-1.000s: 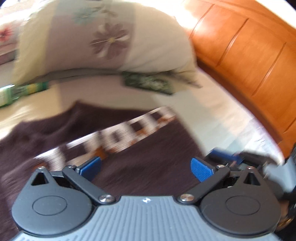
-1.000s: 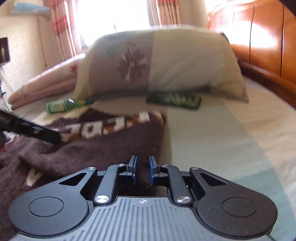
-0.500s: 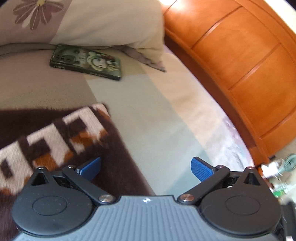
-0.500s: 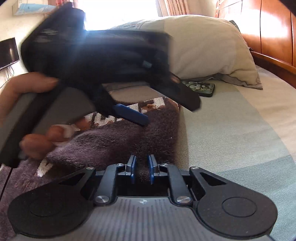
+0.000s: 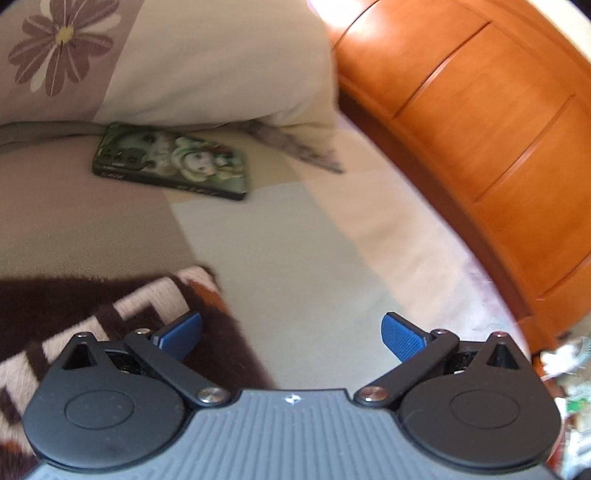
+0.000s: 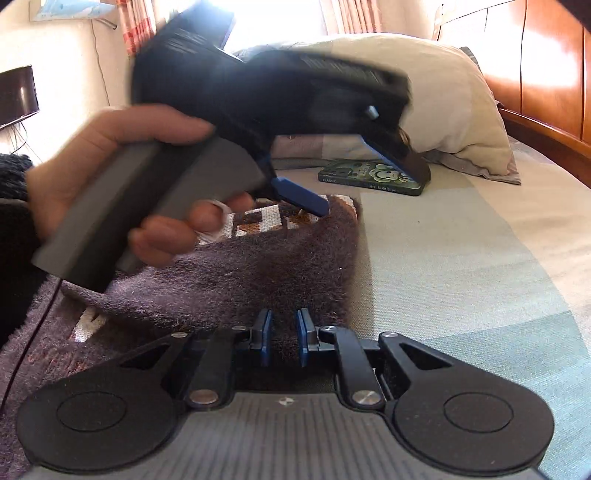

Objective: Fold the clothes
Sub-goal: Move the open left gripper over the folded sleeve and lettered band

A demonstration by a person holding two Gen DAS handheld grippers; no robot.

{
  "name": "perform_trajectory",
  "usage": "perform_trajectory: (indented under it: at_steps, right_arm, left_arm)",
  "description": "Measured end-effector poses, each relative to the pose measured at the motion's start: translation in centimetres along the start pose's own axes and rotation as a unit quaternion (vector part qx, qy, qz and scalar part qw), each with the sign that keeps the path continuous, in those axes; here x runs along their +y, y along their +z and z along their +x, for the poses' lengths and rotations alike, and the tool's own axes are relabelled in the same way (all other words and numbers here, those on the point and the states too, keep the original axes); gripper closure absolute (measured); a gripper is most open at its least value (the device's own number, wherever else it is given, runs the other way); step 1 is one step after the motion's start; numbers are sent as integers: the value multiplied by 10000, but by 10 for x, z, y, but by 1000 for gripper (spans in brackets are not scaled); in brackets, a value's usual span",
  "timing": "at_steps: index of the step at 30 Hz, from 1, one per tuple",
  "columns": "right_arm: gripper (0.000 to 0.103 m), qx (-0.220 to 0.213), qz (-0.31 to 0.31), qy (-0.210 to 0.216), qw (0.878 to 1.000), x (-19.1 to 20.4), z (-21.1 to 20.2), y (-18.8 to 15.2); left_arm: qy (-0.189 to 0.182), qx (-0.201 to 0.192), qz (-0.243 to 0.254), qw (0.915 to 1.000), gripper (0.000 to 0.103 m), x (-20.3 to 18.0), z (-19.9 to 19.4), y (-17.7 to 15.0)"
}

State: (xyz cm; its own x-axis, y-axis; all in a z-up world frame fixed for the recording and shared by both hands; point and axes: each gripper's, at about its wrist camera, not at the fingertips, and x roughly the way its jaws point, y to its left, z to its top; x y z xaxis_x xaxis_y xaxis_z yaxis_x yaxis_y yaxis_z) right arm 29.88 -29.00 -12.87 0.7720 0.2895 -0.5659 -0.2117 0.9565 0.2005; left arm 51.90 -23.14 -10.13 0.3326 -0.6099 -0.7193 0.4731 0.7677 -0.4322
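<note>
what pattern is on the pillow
A purple-brown daisy print on the pillow, clearest in the left wrist view.

Green illustrated phone case point(image 5: 173, 162) flat on the bed point(image 5: 295, 258) near its head edge, just in front of a cream pillow with a purple flower print point(image 5: 166, 62), orange wooden headboard point(image 5: 480, 129) behind, sunlit curtained window point(image 6: 280, 18), dark screen point(image 6: 16, 96) on the wall

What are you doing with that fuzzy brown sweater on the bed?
A person is folding the brown sweater on the bed with two hand-held grippers. The right gripper has its jaws pinched on the sweater's near edge. The left gripper, jaws wide open, hovers over the far corner with the white pattern. A green phone case lies by the pillow.
</note>
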Motion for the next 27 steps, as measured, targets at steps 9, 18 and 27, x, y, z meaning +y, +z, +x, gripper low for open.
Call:
perform_trajectory:
  at_steps: [9,18,27]
  right_arm:
    - [76,-23,105,138,9998,-6,-9,6]
    - [48,-418,779,-1,9961,-34,-45,17]
    - [29,-449,984,401,9933,-15,-36,29]
  left_arm:
    - [122,-85,226,9996,1,-24,-59,1]
    - [613,-307,208,9974,1,-13,-163,-41]
    - [982,-129,-1156,9883,1,62,-152,-122]
